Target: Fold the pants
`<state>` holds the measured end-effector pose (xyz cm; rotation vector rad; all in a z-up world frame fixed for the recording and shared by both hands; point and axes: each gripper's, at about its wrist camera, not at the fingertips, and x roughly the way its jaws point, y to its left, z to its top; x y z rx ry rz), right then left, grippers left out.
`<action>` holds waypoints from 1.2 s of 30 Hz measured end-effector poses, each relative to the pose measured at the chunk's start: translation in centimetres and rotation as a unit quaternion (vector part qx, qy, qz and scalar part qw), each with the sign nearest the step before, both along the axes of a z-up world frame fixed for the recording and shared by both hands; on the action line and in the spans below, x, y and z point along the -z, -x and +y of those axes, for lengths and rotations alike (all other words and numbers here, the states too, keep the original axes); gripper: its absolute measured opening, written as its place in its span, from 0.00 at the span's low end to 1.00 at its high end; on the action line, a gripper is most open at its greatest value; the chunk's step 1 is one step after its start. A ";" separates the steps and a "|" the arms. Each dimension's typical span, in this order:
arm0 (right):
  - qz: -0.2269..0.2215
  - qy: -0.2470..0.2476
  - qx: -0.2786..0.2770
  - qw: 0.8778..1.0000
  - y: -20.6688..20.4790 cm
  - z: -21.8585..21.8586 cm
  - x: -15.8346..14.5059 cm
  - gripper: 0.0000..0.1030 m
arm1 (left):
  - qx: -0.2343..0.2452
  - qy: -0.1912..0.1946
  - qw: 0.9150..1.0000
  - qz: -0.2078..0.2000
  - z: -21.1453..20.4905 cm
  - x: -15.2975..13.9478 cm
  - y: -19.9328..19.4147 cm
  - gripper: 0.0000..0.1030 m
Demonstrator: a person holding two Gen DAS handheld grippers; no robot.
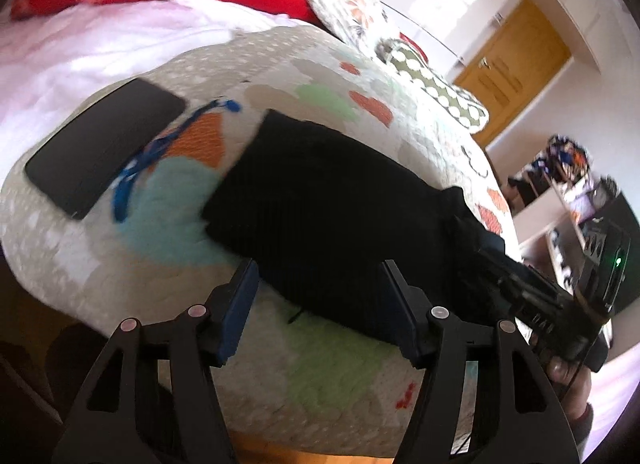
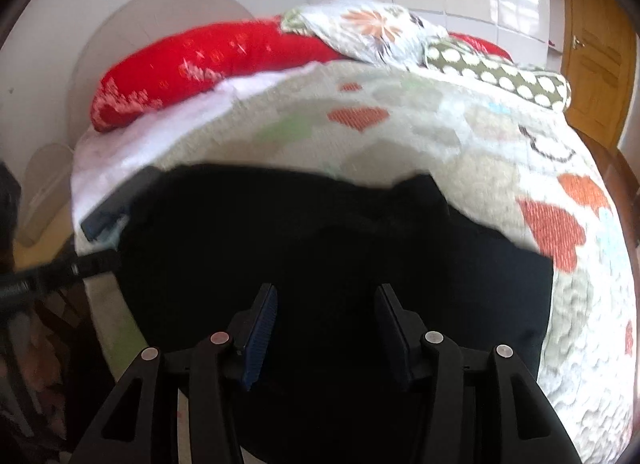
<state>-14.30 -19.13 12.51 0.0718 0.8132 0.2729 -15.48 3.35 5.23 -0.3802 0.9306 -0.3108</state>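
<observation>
The black pants [image 1: 320, 199] lie folded into a compact rectangle on the patterned quilt [image 1: 328, 368] of a bed. My left gripper [image 1: 318, 268] is open and empty, its fingers just above the pants' near edge. The right gripper's body [image 1: 560, 304] shows in the left wrist view at the pants' right end. In the right wrist view the pants [image 2: 320, 232] fill the middle, and my right gripper [image 2: 326, 294] is open over them with nothing between its fingers. The left gripper [image 2: 48, 276] shows there at the far left edge.
A black tablet [image 1: 104, 143] with a blue lanyard [image 1: 160, 147] lies on the quilt left of the pants. Red [image 2: 208, 59], floral [image 2: 372, 27] and dotted [image 2: 504, 71] pillows sit at the bed's head. A wooden door [image 1: 512, 71] and cluttered shelves [image 1: 568, 199] stand to the right.
</observation>
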 end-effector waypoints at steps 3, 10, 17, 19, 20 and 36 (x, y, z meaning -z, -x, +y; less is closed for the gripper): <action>-0.006 -0.020 -0.020 1.000 -1.5 1.5 -0.5 0.49 | -0.010 0.016 1.000 0.011 0.4 0.8 0.3 0.61; 0.015 -0.025 -0.061 0.998 -5.8 6.2 -0.1 0.49 | -0.023 0.026 0.999 0.026 -0.7 2.4 -0.1 0.61; 0.026 0.006 -0.081 0.996 -10.2 9.4 0.6 0.49 | -0.024 0.044 0.998 0.034 -1.2 3.2 -1.6 0.61; 0.022 0.008 -0.094 0.995 -11.0 10.0 0.5 0.49 | -0.025 0.057 0.997 0.036 -0.9 3.4 -1.9 0.62; 0.020 0.010 -0.104 0.994 -11.6 10.5 0.4 0.49 | -0.025 0.064 0.997 0.036 -0.8 3.5 -2.0 0.64; 0.035 -0.050 -0.063 0.996 -13.7 9.2 0.6 0.68 | -0.057 0.082 0.995 0.007 -1.0 3.0 -3.3 0.59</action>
